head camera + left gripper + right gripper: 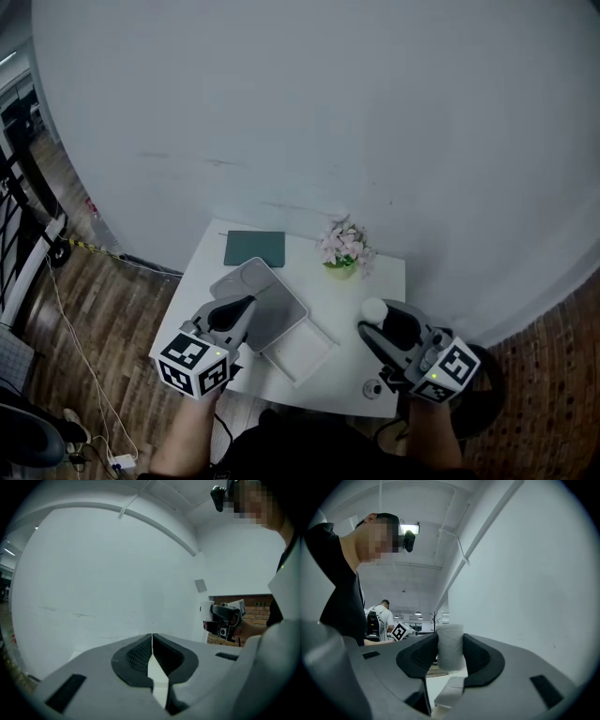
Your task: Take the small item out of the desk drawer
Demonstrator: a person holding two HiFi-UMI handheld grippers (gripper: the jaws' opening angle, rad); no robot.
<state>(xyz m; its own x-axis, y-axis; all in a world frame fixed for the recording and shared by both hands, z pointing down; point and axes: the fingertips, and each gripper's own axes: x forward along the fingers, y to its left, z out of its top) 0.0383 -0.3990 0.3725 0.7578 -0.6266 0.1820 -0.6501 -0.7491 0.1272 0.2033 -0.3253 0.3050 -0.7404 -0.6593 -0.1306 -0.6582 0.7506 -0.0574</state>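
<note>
On the small white desk [384, 281] the shallow white drawer [300, 352] stands pulled out at the front. My right gripper [372, 321] hangs above the desk's right part, shut on a small white roll [374, 308]. In the right gripper view that roll [450, 645] stands upright, pressed between both dark pads. The left gripper view catches the same roll [206, 611] at the far right. My left gripper [251, 302] hovers over the desk's left side, its jaws [152, 637] closed together with nothing between them.
A grey closed laptop [258, 298] lies beside the drawer, a green notebook [254, 247] behind it and a pot of pink flowers [345, 248] at the back. A small knob-like object [372, 388] sits near the front right corner. The white wall [309, 112] runs close behind the desk.
</note>
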